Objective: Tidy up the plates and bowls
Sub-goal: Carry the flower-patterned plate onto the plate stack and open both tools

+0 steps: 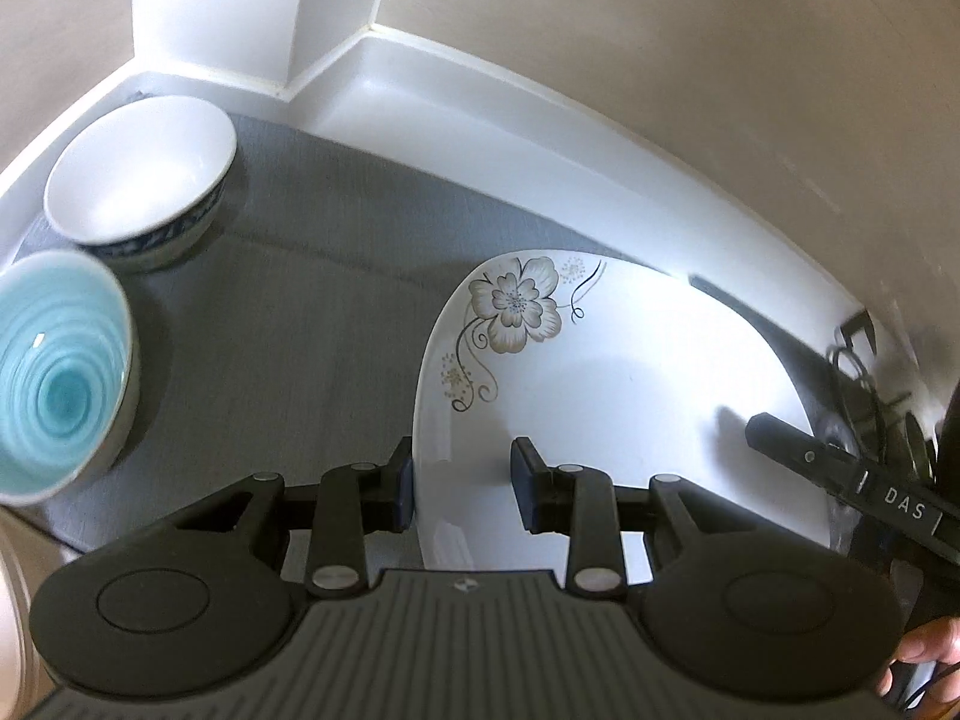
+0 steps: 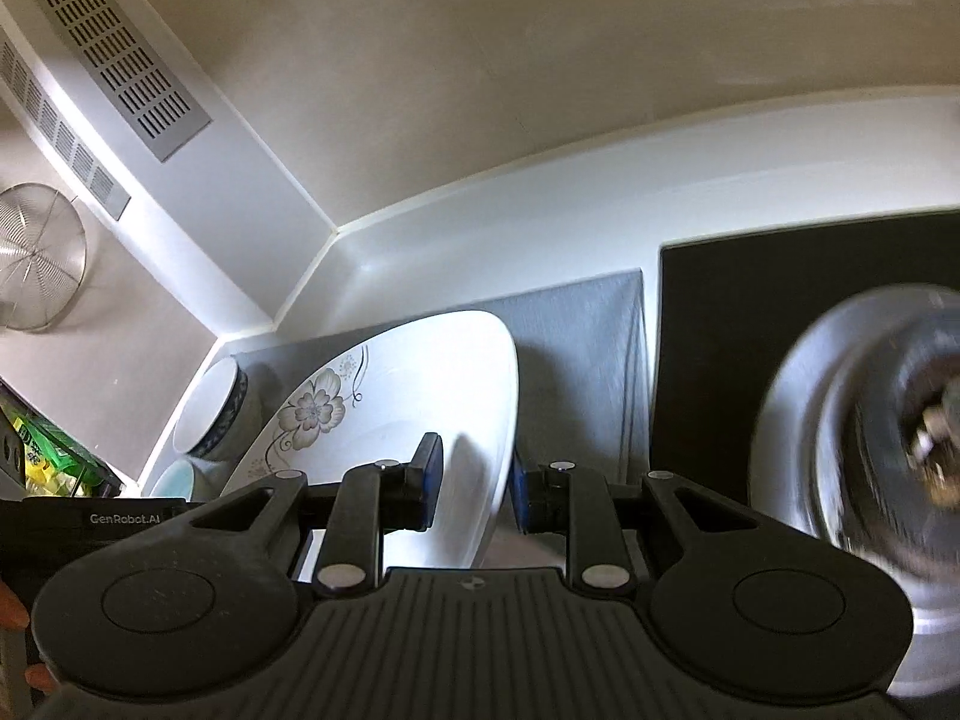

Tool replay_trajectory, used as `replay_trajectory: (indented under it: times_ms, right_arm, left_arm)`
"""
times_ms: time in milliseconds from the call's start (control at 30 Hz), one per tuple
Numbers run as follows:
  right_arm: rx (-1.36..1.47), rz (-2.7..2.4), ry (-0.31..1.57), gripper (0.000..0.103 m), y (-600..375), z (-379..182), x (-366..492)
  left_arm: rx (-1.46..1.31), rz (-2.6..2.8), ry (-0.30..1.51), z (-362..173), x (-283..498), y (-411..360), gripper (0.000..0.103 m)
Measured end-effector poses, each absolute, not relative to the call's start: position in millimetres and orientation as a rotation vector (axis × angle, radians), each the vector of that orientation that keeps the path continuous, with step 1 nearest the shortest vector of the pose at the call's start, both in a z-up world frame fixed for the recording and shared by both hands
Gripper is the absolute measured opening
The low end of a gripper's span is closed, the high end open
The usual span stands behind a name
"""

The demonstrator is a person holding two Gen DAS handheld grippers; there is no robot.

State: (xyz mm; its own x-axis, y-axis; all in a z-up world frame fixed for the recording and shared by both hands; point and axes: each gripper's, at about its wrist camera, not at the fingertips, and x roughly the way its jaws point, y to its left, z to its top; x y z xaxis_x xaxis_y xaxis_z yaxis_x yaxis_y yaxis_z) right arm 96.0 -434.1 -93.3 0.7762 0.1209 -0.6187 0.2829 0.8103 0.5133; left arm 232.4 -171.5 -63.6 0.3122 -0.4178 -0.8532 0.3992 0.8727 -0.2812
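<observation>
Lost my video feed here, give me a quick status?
Left gripper and right gripper each clamp a rim of the flowered plate, lifted over the grey mat. Two bowls, white and turquoise, sit left. Nothing blocking.

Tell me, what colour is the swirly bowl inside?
Light blue-green inside the swirly bowl, with ring swirls. The left wrist view shows it best.

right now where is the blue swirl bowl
In the left wrist view the blue swirl bowl sits at the far left on the grey mat, just in front of the white bowl with the dark patterned band, left of the flowered plate.
</observation>
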Motion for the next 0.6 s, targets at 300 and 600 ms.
replay_trajectory:
  times_ms: [300,600]
  right_arm:
    - [0.640,-0.116,0.716,0.026,-415,-104,55]
    - [0.640,-0.122,0.771,0.025,-403,-124,28]
  left_arm:
    - [0.061,-0.580,1.121,-64,196,-165,0.036]
    - [0.121,-0.609,1.104,-70,169,-163,0.036]
